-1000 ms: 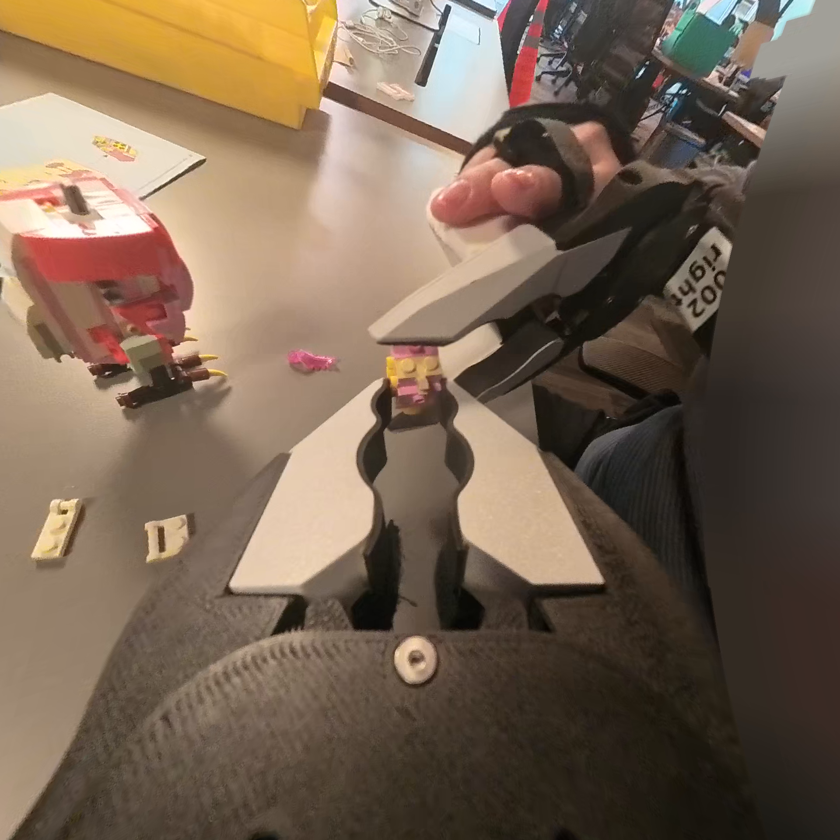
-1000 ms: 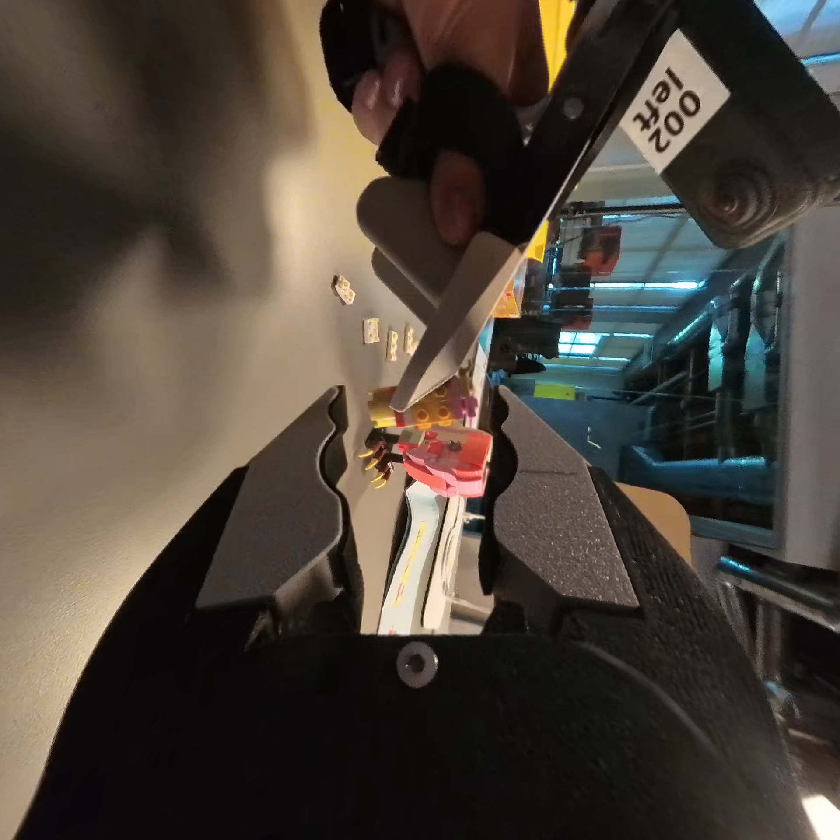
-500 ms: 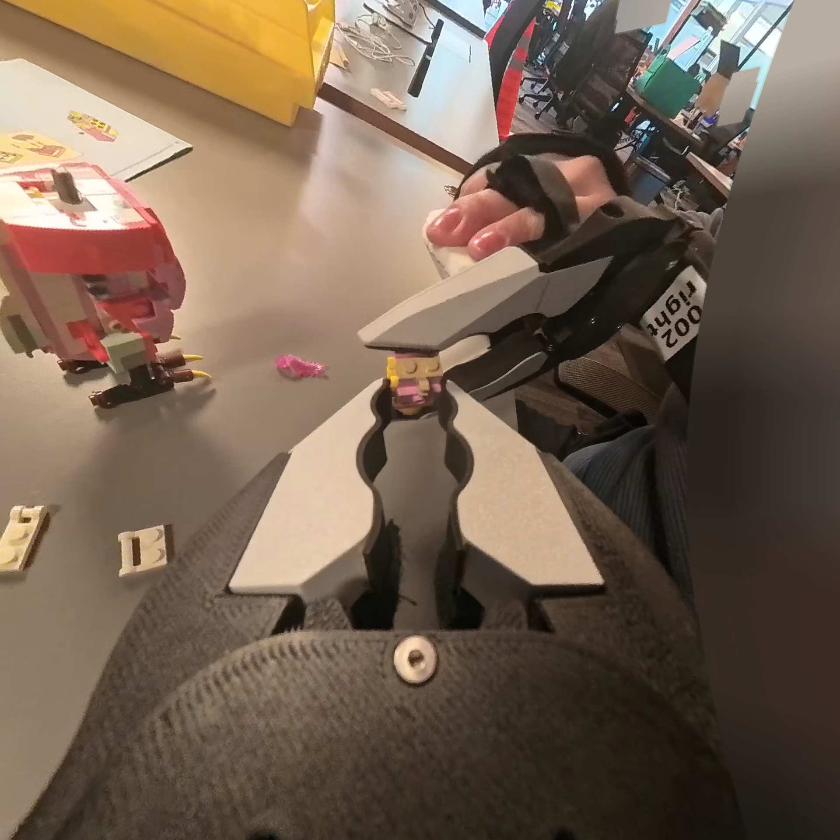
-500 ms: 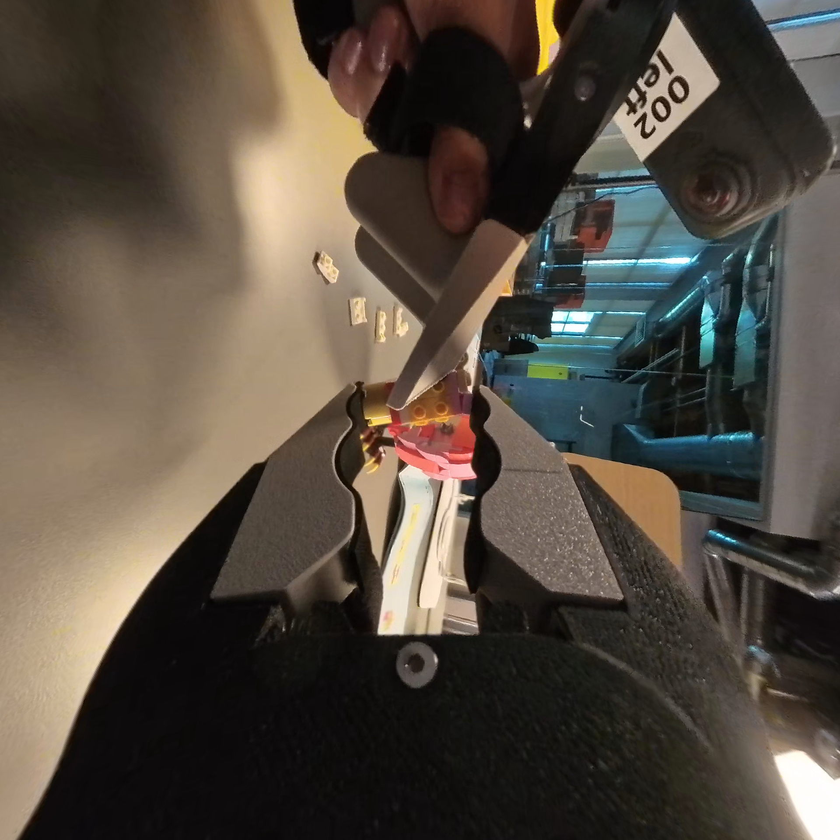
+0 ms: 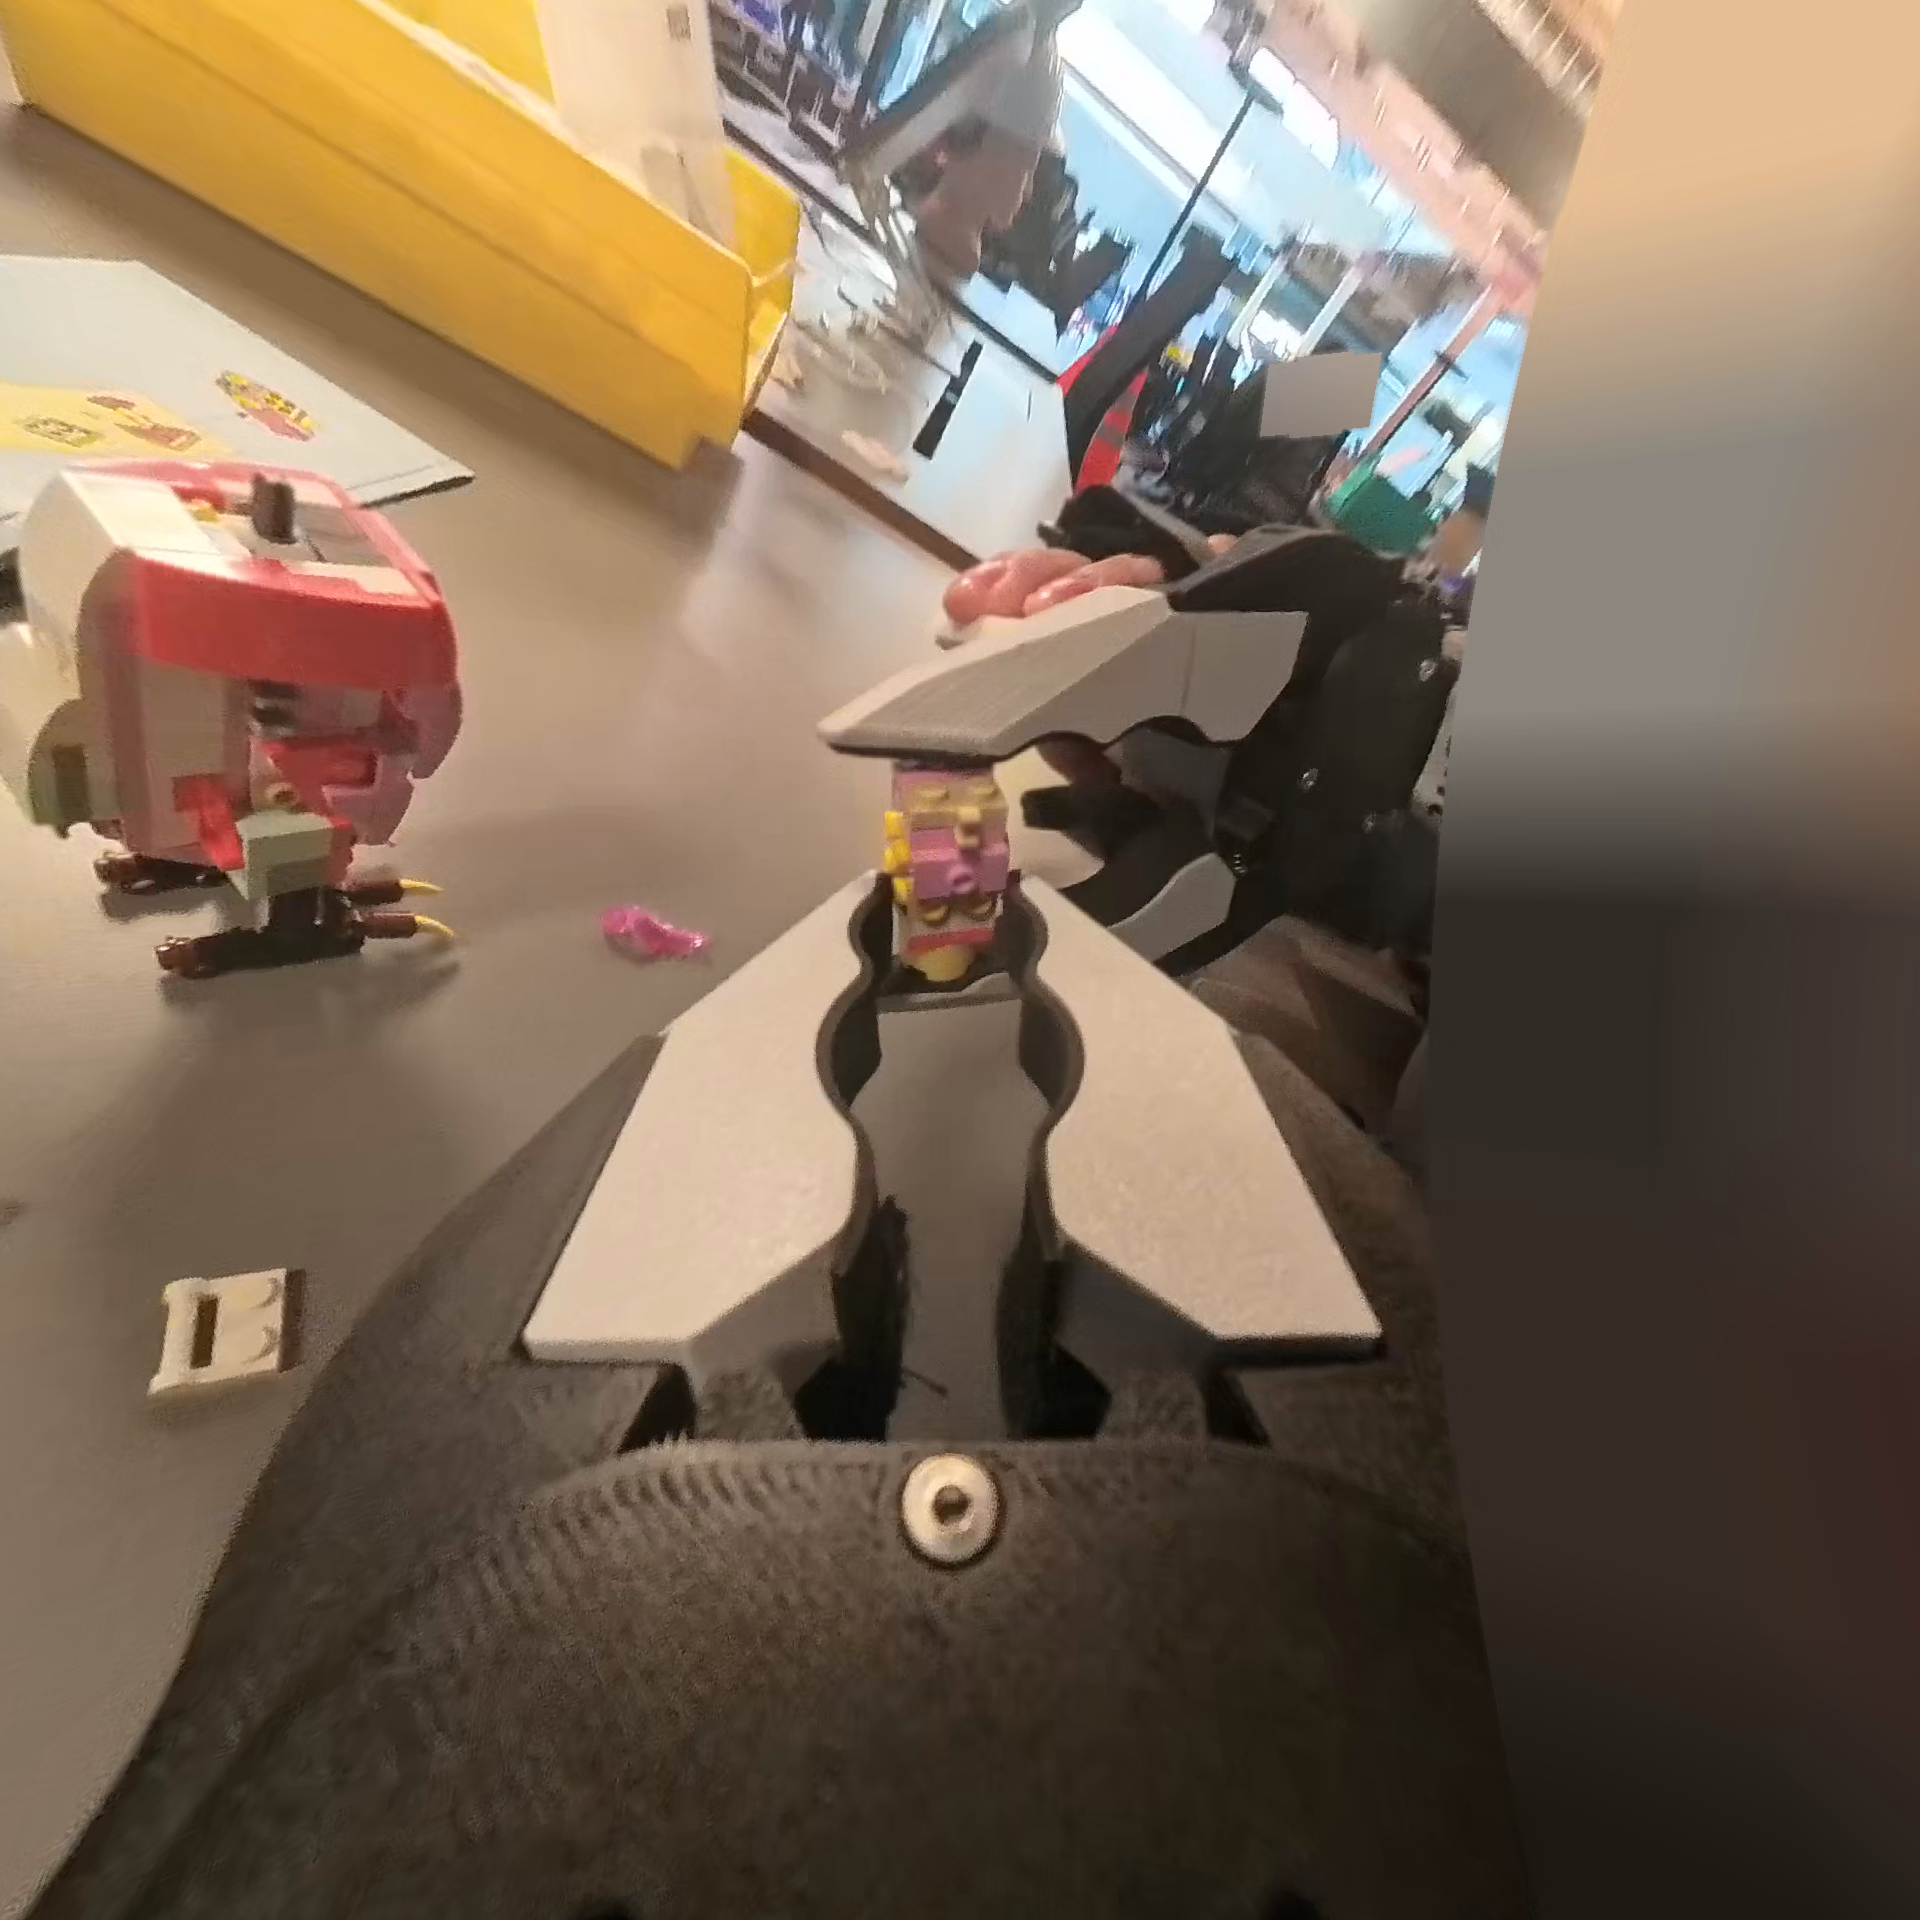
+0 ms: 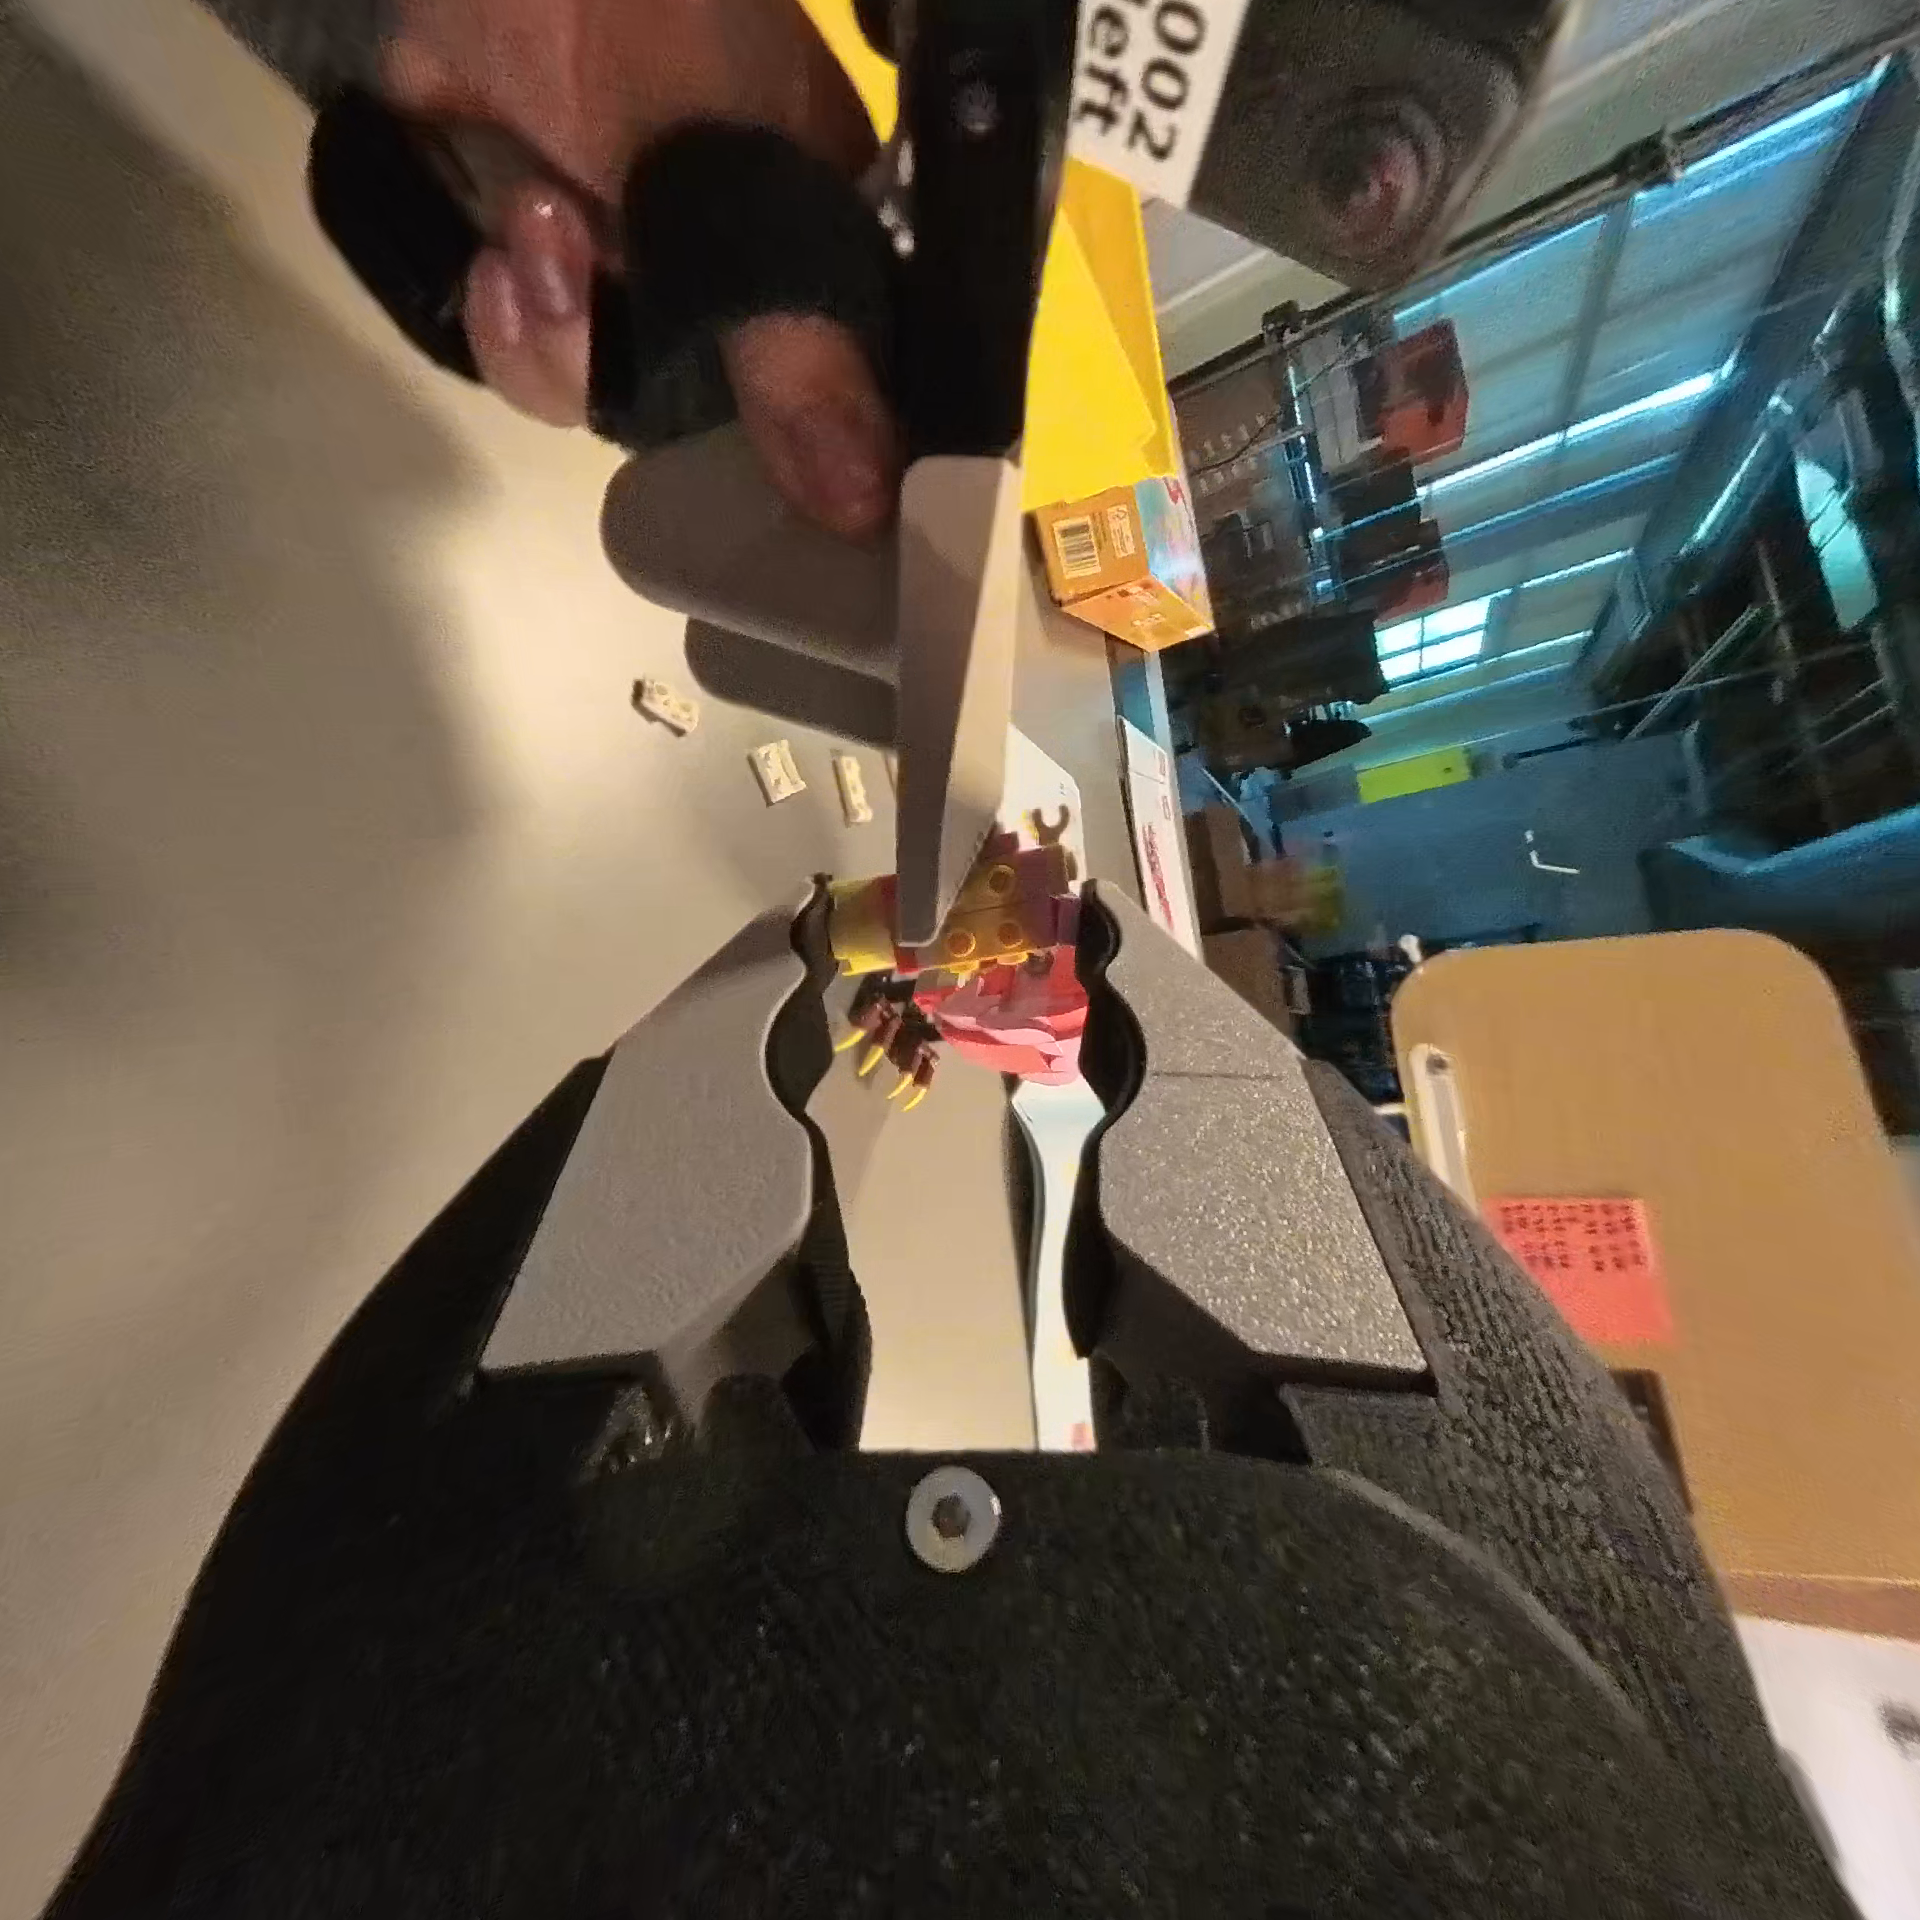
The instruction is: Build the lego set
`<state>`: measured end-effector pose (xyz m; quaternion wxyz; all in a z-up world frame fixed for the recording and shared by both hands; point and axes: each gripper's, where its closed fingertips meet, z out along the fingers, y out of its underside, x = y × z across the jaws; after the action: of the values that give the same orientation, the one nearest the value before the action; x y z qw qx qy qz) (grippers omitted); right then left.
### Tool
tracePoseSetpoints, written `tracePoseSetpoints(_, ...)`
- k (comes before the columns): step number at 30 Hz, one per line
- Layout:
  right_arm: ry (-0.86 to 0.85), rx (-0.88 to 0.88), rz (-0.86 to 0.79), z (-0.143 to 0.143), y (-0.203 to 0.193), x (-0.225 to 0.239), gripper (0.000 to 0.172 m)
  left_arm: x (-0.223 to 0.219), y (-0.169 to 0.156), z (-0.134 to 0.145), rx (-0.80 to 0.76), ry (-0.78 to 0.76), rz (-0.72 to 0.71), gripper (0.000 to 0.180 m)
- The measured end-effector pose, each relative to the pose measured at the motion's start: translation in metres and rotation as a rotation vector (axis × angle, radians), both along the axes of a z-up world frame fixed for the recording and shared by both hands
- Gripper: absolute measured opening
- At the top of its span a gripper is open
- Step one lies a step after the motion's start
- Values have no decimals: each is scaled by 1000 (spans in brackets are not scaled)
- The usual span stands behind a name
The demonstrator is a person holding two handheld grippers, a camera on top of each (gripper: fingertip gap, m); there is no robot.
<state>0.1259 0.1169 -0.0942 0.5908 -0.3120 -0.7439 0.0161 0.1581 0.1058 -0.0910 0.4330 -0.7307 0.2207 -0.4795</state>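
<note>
Both claws (image 5: 951, 914) (image 6: 951, 925) clamped on pink-yellow brick assy (image 5: 948, 862)

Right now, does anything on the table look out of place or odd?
Mostly small strays: a translucent pink piece lies alone on the grey table, and a cream plate brick lies loose nearby. The red and white brick creature stands upright. Both grippers clamp one small pink and yellow brick assembly.

Left tool (image 5: 951, 914) clamping brick stack (image 5: 948, 868), right tool (image 5: 935, 831) gripping its ends
</note>
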Motion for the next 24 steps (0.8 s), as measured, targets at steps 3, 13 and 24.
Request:
tracePoseSetpoints(3,28,-44,-10,1,0,0,45,0,1,2,0,-52,24,18)
tracePoseSetpoints(13,117,-88,-53,16,8,-2,45,-2,10,17,162,-116,164,18)
tracePoseSetpoints(24,165,-73,-83,24,10,-3,45,-12,13,32,269,-131,265,21)
